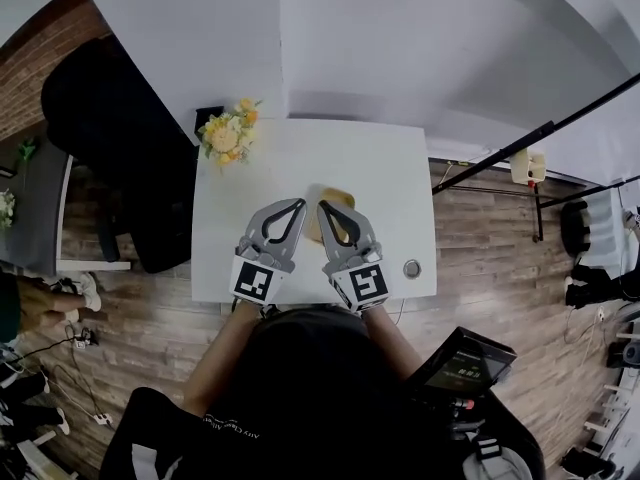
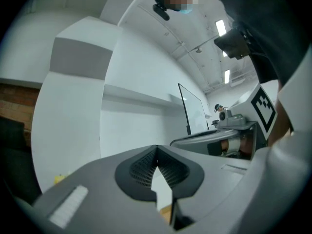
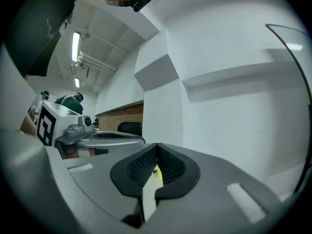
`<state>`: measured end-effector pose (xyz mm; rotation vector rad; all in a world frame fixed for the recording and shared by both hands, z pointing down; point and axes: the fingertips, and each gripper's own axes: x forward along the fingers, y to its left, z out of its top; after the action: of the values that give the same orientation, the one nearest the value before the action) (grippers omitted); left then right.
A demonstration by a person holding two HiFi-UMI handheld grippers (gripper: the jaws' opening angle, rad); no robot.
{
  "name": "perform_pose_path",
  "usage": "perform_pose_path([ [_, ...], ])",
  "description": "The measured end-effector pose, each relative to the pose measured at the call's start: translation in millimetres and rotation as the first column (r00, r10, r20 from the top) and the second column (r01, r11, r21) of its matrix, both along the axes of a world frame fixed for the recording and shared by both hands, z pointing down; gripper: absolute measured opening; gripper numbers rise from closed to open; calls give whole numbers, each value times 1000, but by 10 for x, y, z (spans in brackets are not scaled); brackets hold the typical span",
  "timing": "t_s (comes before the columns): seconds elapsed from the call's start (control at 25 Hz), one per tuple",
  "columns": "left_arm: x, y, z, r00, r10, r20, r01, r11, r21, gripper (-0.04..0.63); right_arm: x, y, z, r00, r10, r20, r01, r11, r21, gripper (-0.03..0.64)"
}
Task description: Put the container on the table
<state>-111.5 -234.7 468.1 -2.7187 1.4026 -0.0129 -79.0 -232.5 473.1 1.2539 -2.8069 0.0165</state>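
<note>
**A:** What's at the left?

**B:** A black chair stands beside the white table. A bunch of yellow flowers sits at the table's far left corner.

**A:** And the left tool?

**B:** The left tool is held level over the table. It points away from the person and slants inward. Its jaws are closed tip to tip. A white sliver and a bit of tan show in the gap behind the tips, and I can't tell whether anything is pinched.

**A:** Where's the container?

**B:** The tan container is at the middle of the table, right at both tips and largely covered by them. I can't tell whether it rests on the table.

**A:** And the right tool?

**B:** The right tool mirrors the left one, level and slanting inward, so the two form a V. Its jaws are closed too, with a pale strip in the gap. A small round thing lies near the table's right edge.
</note>
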Motion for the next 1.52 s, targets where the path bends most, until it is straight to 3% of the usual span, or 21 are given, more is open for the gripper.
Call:
perform_pose_path([
  [0.16,-6,18,130,1000,2,-22,-3,999,-51,2,6,41,112,1000,-20,18,21,999,-48,14],
  [0.44,-74,-2,185,1000,-12,-3,12,999,-44,2,4,40,97,1000,-17,-8,17,999,-30,14],
  [0.84,-12,-72,104,1000,3,4,-4,1000,24,2,-91,10,-107,1000,-27,-4,27,999,24,14],
  [1.04,24,-58,-6,1000,15,3,-15,1000,0,2,-75,3,-169,1000,2,28,-2,999,32,14],
  [1.52,56,-106,-128,1000,16,-10,-15,1000,27,2,-69,25,-221,998,38,43,-37,999,-9,14],
])
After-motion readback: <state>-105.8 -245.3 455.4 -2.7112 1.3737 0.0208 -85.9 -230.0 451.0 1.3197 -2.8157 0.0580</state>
